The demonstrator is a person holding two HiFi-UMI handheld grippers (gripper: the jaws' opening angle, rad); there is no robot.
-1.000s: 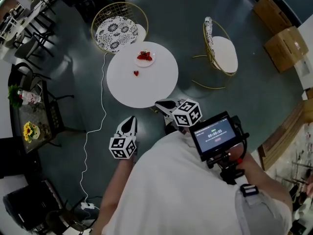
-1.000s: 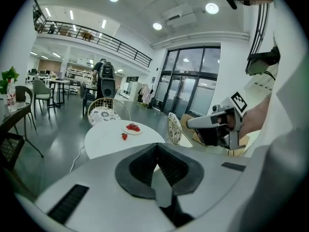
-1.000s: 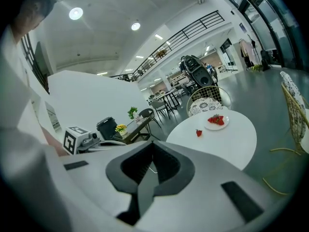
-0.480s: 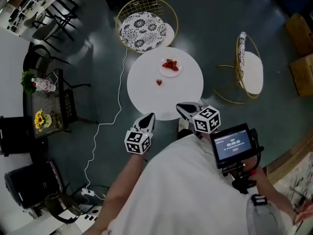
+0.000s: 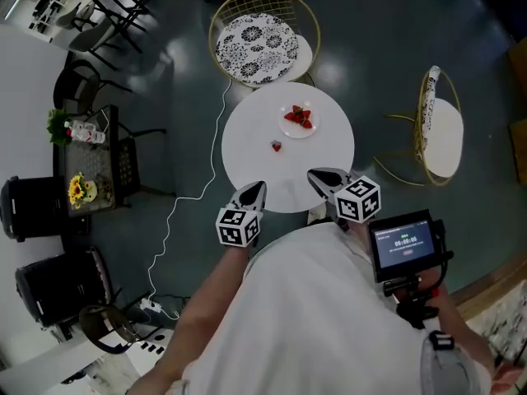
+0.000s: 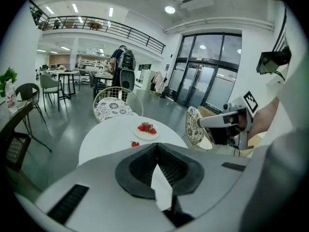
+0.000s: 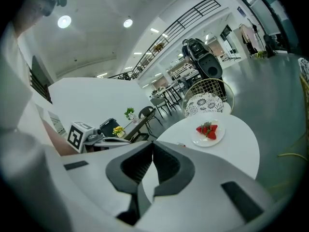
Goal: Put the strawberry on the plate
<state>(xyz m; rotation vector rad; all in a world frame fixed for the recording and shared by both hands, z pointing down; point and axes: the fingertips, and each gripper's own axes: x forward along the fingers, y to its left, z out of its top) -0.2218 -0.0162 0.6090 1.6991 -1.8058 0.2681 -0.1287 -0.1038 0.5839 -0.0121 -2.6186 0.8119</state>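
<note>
A lone strawberry [image 5: 277, 146] lies on the round white table [image 5: 329, 151], just short of a small white plate [image 5: 298, 130] that carries several strawberries. Both grippers hover at the table's near edge, apart from the fruit. My left gripper [image 5: 258, 187] is shut with nothing in it; its own view shows the strawberry [image 6: 135, 144] and the plate [image 6: 147, 135] beyond its closed tips [image 6: 155, 147]. My right gripper [image 5: 314, 174] is also shut and holds nothing. From its view the plate [image 7: 207, 138] sits ahead to the right.
A gold wire chair with a patterned cushion [image 5: 262, 35] stands behind the table, and a second one [image 5: 440, 134] at the right. A white cable [image 5: 177, 212] snakes over the floor on the left, near a dark side table with flowers [image 5: 86, 167].
The person has come closer to the table, and both grippers now reach its near edge. Their jaws stay shut. The strawberries have not moved.
</note>
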